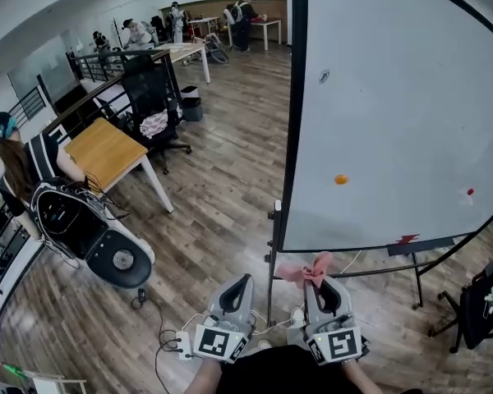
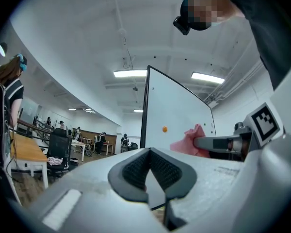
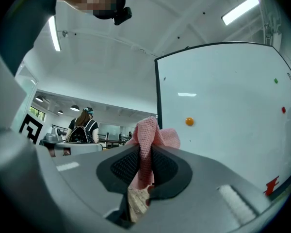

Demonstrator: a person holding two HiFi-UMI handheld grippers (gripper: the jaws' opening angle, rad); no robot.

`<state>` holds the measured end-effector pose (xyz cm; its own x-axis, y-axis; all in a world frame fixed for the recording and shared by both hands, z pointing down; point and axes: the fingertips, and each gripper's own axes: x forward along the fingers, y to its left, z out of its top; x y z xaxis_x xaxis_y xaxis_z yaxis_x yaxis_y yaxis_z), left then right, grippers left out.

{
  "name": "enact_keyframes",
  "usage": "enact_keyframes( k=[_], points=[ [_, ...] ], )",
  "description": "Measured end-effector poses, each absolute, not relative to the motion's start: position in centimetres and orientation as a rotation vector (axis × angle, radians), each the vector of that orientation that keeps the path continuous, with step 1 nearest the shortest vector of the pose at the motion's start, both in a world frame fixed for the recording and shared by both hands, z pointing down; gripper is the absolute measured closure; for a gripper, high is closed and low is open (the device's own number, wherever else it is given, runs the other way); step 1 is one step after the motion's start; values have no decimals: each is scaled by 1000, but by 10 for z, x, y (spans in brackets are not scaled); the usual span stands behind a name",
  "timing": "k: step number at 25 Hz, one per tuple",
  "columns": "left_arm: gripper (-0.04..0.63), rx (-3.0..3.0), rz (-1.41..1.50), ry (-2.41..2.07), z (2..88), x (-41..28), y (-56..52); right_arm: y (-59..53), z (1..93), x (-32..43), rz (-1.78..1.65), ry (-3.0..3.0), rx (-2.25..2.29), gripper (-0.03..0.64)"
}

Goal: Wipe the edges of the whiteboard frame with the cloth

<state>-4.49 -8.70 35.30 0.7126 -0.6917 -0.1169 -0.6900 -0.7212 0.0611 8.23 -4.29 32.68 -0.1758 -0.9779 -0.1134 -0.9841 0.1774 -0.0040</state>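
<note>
Cloth (image 1: pixel 302 271), pink and bunched, sits low in the centre of the head view. It is pinched between the jaws of the right gripper (image 1: pixel 316 284) and pokes out past their tips, just under the lower-left corner of the black whiteboard frame (image 1: pixel 294 113); whether it touches the frame cannot be told. The left gripper (image 1: pixel 241 286) is just beside it on the left, jaws pressed together on nothing. An orange magnet (image 1: pixel 341 179) dots the whiteboard (image 1: pixel 394 89). At the left of the view, a wooden table (image 1: pixel 107 148) stands on the plank floor (image 1: pixel 222 179).
</note>
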Motion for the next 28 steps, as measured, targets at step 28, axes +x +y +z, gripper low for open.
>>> enact_keyframes(
  k=[28],
  points=[
    [595,2955,-223,-1143,342,-34,-56,-19,315,67,134,2335,-1860,571]
  ],
)
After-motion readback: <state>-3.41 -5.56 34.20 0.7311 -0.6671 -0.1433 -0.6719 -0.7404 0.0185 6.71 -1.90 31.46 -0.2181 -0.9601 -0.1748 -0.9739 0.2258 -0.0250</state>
